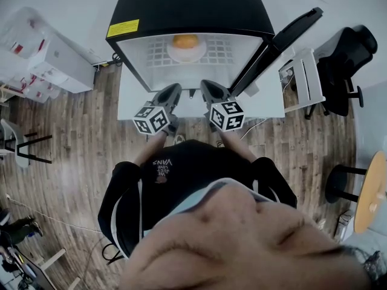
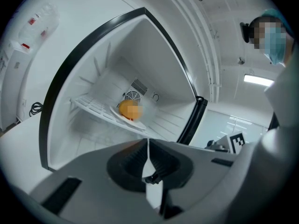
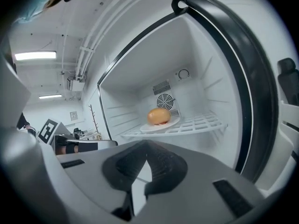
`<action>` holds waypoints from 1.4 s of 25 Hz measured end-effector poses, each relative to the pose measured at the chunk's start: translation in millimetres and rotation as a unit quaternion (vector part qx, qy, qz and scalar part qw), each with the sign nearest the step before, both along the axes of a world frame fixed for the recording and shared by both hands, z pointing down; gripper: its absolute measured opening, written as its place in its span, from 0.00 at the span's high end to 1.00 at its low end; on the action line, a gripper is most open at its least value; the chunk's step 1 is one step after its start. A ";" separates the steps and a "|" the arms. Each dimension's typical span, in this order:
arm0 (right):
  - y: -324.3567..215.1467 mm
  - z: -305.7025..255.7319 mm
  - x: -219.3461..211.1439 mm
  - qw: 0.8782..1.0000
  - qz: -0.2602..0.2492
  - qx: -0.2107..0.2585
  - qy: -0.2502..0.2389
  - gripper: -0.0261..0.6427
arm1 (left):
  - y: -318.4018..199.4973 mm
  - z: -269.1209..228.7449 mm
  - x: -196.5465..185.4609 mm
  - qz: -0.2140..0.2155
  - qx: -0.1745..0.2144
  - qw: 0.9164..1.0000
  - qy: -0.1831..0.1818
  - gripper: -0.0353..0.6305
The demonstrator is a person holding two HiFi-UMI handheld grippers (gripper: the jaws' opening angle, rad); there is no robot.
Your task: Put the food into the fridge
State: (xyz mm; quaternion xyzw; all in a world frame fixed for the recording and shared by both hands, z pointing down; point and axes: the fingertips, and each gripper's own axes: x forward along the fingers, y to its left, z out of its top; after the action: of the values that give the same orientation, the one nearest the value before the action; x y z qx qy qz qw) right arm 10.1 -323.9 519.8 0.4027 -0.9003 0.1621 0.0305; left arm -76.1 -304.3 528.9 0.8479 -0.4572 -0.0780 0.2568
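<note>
The round orange food [image 1: 185, 40] sits on a white plate [image 1: 187, 56] on the wire shelf [image 3: 201, 123] inside the open fridge [image 1: 181, 8]. The left hand-held gripper [image 1: 171, 94] and the right hand-held gripper [image 1: 210, 90] are both closed and empty. They are side by side in front of the fridge opening, with the food well ahead of them.

White lettering "VANS" [image 1: 162, 161], upside down, on a black shirt [image 1: 199, 162]; smaller reddish print beneath, perhaps a slogan, too blurred to read. Yellow label [image 1: 123, 28] on the fridge [image 1: 193, 5], print illegible. Square code markers on cubes of left tool [image 1: 176, 88] and right tool [image 1: 204, 84].
</note>
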 end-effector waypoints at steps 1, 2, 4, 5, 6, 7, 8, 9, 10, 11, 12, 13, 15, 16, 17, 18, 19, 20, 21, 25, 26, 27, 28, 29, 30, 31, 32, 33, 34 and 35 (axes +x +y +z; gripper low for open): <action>2.6 -0.7 0.7 1.000 -0.002 0.001 -0.001 0.94 | 2.9 -0.1 1.3 -0.001 0.000 1.000 0.001 0.91; 5.3 -1.2 1.5 1.000 -0.003 0.002 -0.002 0.94 | 5.8 0.1 2.5 -0.002 -0.001 1.000 0.002 0.91; 10.9 -1.5 3.3 1.000 -0.007 0.004 -0.003 0.94 | 11.6 1.6 4.7 -0.005 -0.003 1.000 0.001 0.91; 13.7 -1.5 4.6 1.000 -0.009 0.005 -0.002 0.94 | 14.1 2.4 5.8 -0.007 -0.003 1.000 0.002 0.91; 16.7 -1.3 6.0 1.000 -0.011 0.005 -0.002 0.94 | 16.8 3.1 6.9 -0.010 -0.004 1.000 0.003 0.91; 20.1 -0.8 7.6 1.000 -0.013 0.005 -0.002 0.94 | 19.7 3.7 8.3 -0.012 -0.004 1.000 0.004 0.91; 23.6 0.0 9.4 1.000 -0.014 0.005 -0.002 0.94 | 23.0 4.1 9.9 -0.014 -0.005 1.000 0.004 0.91; 27.2 1.1 11.3 1.000 -0.015 0.003 -0.002 0.94 | 26.5 4.3 11.6 -0.015 -0.005 1.000 0.004 0.91; 30.5 2.1 13.3 1.000 -0.016 0.002 -0.002 0.94 | 29.8 4.6 13.3 -0.016 -0.006 1.000 0.004 0.91; 33.7 2.8 15.1 1.000 -0.017 0.002 -0.002 0.94 | 32.9 4.9 14.8 -0.017 -0.006 1.000 0.003 0.91; 36.8 3.1 16.6 1.000 -0.017 0.003 -0.001 0.94 | 36.0 5.1 16.1 -0.018 -0.006 1.000 0.003 0.91; 40.2 3.1 17.9 1.000 -0.018 0.004 0.000 0.94 | 39.2 5.4 17.3 -0.020 -0.006 1.000 0.003 0.91; 47.7 3.1 20.7 1.000 -0.021 0.006 0.001 0.94 | 46.0 6.3 19.9 -0.023 -0.005 1.000 0.002 0.91; 51.1 3.3 22.5 1.000 -0.023 0.007 0.001 0.94 | 49.0 6.7 21.5 -0.024 -0.005 1.000 0.002 0.91; 54.1 3.7 24.4 1.000 -0.024 0.008 0.002 0.94 | 51.5 6.9 23.4 -0.025 -0.004 1.000 0.002 0.91; 56.6 4.3 26.3 1.000 -0.025 0.008 0.002 0.94 | 53.7 7.1 25.1 -0.026 -0.003 1.000 0.003 0.91; 59.1 5.1 28.0 1.000 -0.026 0.008 0.003 0.94 | 56.1 7.3 26.8 -0.027 -0.003 1.000 0.004 0.91; 61.9 6.1 29.7 1.000 -0.027 0.007 0.003 0.94 | 58.9 7.6 28.3 -0.028 -0.003 1.000 0.005 0.91; 64.7 7.1 31.4 1.000 -0.029 0.006 0.003 0.94 | 61.6 8.1 29.8 -0.029 -0.004 1.000 0.005 0.91; 72.3 8.9 37.7 0.999 -0.035 0.005 0.004 0.94 | 68.2 9.5 35.0 -0.034 -0.003 0.999 0.008 0.91; 73.7 9.1 38.8 0.999 -0.036 0.006 0.004 0.94 | 69.2 9.8 35.8 -0.034 -0.003 0.999 0.008 0.91; 75.1 9.4 39.8 0.999 -0.037 0.006 0.004 0.94 | 70.1 10.3 36.6 -0.035 -0.003 0.999 0.009 0.91; 76.2 9.7 40.9 0.999 -0.037 0.006 0.004 0.94 | 71.0 10.8 37.2 -0.035 -0.003 0.999 0.010 0.91; 77.2 9.9 41.9 0.999 -0.037 0.006 0.004 0.94 | 72.1 11.2 37.8 -0.035 -0.003 0.999 0.010 0.91; 78.1 10.0 42.8 0.999 -0.037 0.006 0.004 0.94 | 73.3 11.3 38.5 -0.035 -0.004 0.999 0.011 0.91; 79.0 9.9 43.6 0.999 -0.037 0.006 0.004 0.94 | 74.4 11.3 39.2 -0.035 -0.003 0.999 0.011 0.91; 79.6 9.7 44.0 0.999 -0.037 0.006 0.003 0.94 | 75.2 11.0 39.8 -0.034 -0.002 0.999 0.011 0.91; 79.9 9.3 43.9 0.999 -0.037 0.007 0.003 0.94 | 75.5 10.5 40.1 -0.033 -0.001 0.999 0.011 0.91; 80.2 8.7 43.4 0.999 -0.037 0.007 0.004 0.94 | 75.8 9.7 40.0 -0.033 0.000 0.999 0.011 0.91; 80.7 8.2 42.5 0.999 -0.036 0.008 0.004 0.94 | 76.5 8.7 39.5 -0.031 0.001 0.999 0.011 0.91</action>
State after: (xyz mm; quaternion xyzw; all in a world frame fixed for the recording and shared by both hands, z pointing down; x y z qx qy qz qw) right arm 52.6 -243.2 527.9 0.3708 -0.9155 0.1518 0.0366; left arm -36.6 -227.8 537.6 0.8326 -0.4807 -0.0957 0.2579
